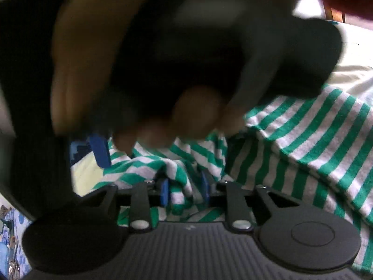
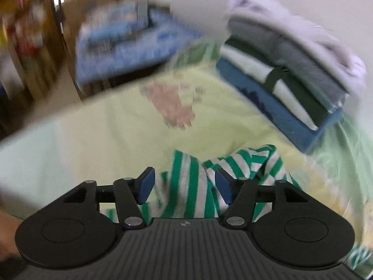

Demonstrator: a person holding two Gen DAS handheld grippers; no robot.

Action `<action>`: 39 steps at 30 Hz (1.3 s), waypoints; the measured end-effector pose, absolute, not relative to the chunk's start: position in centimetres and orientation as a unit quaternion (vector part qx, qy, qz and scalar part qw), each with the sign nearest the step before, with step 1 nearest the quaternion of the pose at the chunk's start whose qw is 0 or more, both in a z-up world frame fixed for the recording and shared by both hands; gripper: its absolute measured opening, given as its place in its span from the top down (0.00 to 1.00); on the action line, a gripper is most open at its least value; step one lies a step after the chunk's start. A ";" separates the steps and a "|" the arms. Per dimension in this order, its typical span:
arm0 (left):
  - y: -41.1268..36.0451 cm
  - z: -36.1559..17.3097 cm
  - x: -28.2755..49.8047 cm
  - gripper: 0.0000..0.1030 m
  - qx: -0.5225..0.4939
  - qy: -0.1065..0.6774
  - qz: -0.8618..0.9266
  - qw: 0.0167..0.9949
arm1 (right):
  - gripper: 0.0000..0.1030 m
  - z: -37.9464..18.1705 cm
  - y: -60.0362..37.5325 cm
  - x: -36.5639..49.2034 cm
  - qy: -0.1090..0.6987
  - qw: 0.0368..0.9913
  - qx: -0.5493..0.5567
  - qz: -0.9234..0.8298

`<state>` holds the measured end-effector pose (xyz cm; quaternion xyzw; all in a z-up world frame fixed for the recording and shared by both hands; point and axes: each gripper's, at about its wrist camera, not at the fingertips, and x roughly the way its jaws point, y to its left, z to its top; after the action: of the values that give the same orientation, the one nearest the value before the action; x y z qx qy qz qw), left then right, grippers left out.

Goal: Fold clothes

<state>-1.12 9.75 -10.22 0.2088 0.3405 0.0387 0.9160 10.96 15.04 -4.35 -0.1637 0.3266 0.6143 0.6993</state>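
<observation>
Right wrist: released right claw [image 2: 184,187] over striped shirt [image 2: 186,182], pale-green bedsheet [image 2: 105,128]; left claw [image 1: 185,190] gripping shirt.

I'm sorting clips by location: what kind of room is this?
Probably a bedroom: a pale yellow-green printed bedsheet covers the surface, a stack of folded clothes sits on it, and a striped garment is being folded.

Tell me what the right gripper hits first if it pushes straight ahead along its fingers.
The right gripper would meet the green-and-white striped garment at once: bunched cloth already sits between its open fingers. Beyond that lies the pale yellow-green sheet; the folded pile stands off to the right, probably clear of that line.
</observation>
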 end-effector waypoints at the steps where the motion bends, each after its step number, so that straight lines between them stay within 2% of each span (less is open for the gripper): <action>1: 9.7 -10.2 -1.1 0.69 0.216 0.340 0.042 0.914 | 0.91 -4.4 14.3 11.6 0.332 0.710 -0.143 0.605; 5: 10.4 -9.8 -1.4 0.57 0.211 0.340 0.048 0.915 | 0.90 -4.7 11.2 14.1 0.349 0.746 -0.061 0.563; 7: 11.3 -9.4 -1.4 0.47 0.187 0.345 0.049 0.919 | 0.90 -4.8 9.6 15.4 0.357 0.762 -0.019 0.540; 9: 12.1 -9.0 -1.4 0.43 0.164 0.349 0.052 0.921 | 0.90 -4.9 8.1 16.6 0.363 0.775 0.022 0.516; 12: 12.6 -8.3 -1.3 0.42 0.138 0.349 0.047 0.926 | 0.89 -5.1 5.7 18.5 0.372 0.792 0.084 0.477; 14: 12.4 -7.9 -1.9 0.41 0.132 0.349 0.032 0.927 | 0.81 -5.2 4.2 19.8 0.376 0.800 0.126 0.450; 15: 12.4 -7.8 -2.5 0.35 0.129 0.349 0.017 0.928 | 0.78 -5.6 3.1 19.9 0.377 0.808 0.135 0.433; 16: 12.1 -7.7 -2.9 0.31 0.126 0.350 0.001 0.928 | 0.68 -6.0 1.9 19.8 0.378 0.816 0.140 0.415; 17: 11.7 -7.6 -3.4 0.29 0.123 0.351 -0.016 0.928 | 0.65 -6.4 0.7 19.7 0.378 0.824 0.145 0.397; 20: 10.9 -7.1 -5.4 0.19 0.130 0.341 -0.059 0.929 | 0.65 -7.3 -1.6 19.0 0.389 0.822 0.159 0.384; 24: 11.1 -6.1 -6.5 0.16 0.133 0.324 -0.089 0.932 | 0.64 -6.9 0.1 16.5 0.388 0.803 0.099 0.441; 31: 16.3 -5.5 -4.0 0.08 -0.001 0.358 -0.117 0.926 | 0.63 -8.1 2.9 13.6 0.356 0.782 -0.039 0.511; 33: 16.7 -6.3 -2.9 0.08 -0.016 0.373 -0.117 0.920 | 0.72 -8.5 3.4 13.0 0.332 0.781 -0.096 0.521; 34: 16.6 -6.7 -2.5 0.10 -0.014 0.379 -0.113 0.918 | 0.86 -8.4 3.3 12.9 0.328 0.776 -0.114 0.526; 35: 16.5 -7.2 -2.0 0.14 -0.012 0.384 -0.108 0.917 | 0.87 -8.2 3.0 12.8 0.328 0.770 -0.129 0.533; 37: 16.3 -7.4 -1.5 0.29 -0.017 0.386 -0.105 0.917 | 0.90 -7.7 2.5 12.7 0.326 0.757 -0.159 0.544; 39: 16.0 -7.1 -1.6 0.44 -0.028 0.376 -0.108 0.920 | 0.89 -7.3 2.0 13.5 0.329 0.765 -0.132 0.537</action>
<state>-1.59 16.03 -7.15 -0.0282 0.3763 -0.1078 0.9198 13.50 1.98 -7.31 -0.1323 0.3285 0.5374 0.7653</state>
